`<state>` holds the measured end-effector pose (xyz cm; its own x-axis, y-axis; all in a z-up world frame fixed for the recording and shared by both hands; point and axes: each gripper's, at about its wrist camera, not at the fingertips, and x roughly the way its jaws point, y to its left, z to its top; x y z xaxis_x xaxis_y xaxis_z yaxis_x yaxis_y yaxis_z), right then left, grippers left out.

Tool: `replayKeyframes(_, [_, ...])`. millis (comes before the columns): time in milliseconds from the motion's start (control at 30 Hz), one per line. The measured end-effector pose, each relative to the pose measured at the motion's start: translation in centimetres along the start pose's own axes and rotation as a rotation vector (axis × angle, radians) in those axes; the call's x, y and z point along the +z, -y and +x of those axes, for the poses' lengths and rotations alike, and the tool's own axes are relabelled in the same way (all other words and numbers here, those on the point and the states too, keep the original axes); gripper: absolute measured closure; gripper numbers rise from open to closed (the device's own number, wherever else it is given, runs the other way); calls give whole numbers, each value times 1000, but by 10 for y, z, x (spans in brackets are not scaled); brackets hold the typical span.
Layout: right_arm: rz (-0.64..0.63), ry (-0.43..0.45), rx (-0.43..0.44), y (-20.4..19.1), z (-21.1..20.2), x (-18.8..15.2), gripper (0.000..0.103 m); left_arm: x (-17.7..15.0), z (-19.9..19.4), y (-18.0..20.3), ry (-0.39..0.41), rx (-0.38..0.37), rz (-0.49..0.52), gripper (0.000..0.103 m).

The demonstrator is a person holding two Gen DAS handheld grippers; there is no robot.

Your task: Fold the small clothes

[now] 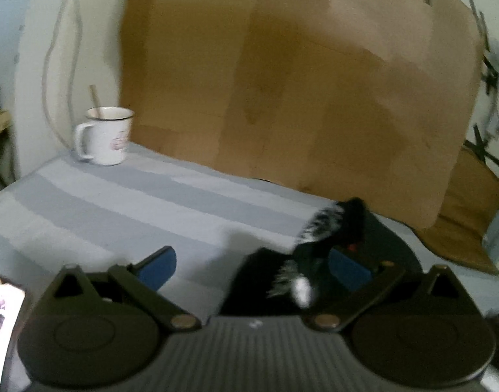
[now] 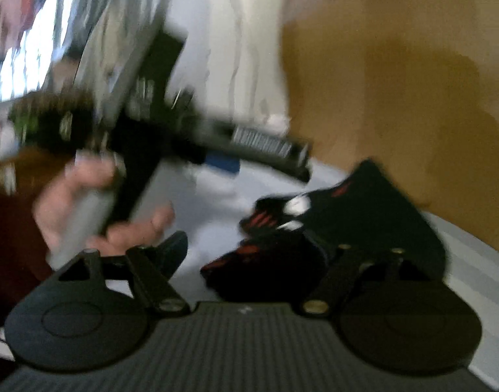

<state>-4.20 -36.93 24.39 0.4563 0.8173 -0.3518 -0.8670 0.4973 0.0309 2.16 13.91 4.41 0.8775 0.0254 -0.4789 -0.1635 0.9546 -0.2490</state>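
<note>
A table under a grey-and-pale striped cloth (image 1: 125, 202) fills the left wrist view, with one large sheet of brown cardboard (image 1: 298, 81) propped against the wall behind it. One white enamel mug (image 1: 106, 135) stands at the far left corner of the cloth, a single stick (image 1: 95, 101) leaning in it. The left gripper (image 1: 252, 266) has its two blue-padded fingers (image 1: 159, 268) spread wide with nothing pinched. One small black garment (image 1: 318, 248) with white fringed marks lies on the cloth, overlapping the right-hand finger.

The right wrist view is blurred. The same cardboard (image 2: 412, 98) stands at right. The right gripper (image 2: 249, 254) has its jaws wide, and the black garment (image 2: 347, 222), here showing red and white marks, lies partly between them, unclamped. At left, a person's hand (image 2: 86, 209) grips the handle of the other gripper (image 2: 223, 160), above the cloth.
</note>
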Motion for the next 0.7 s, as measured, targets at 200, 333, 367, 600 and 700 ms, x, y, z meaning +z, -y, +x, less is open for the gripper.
replayKeyframes(200, [213, 75, -123, 50, -24, -8, 52, 5, 10, 30, -9, -1, 74, 1])
replayKeyframes(333, [312, 12, -123, 69, 4, -16, 67, 3, 27, 42, -86, 0, 128, 45])
replayKeyframes(367, [316, -16, -112, 72, 13, -18, 67, 1, 30, 43, -98, 0, 134, 54])
replayKeyframes(600, [191, -114, -105, 52, 40, -20, 61, -15, 24, 33, -58, 72, 157, 44])
replayKeyframes(700, [269, -66, -69, 64, 21, -21, 48, -3, 13, 31, -77, 62, 155, 8])
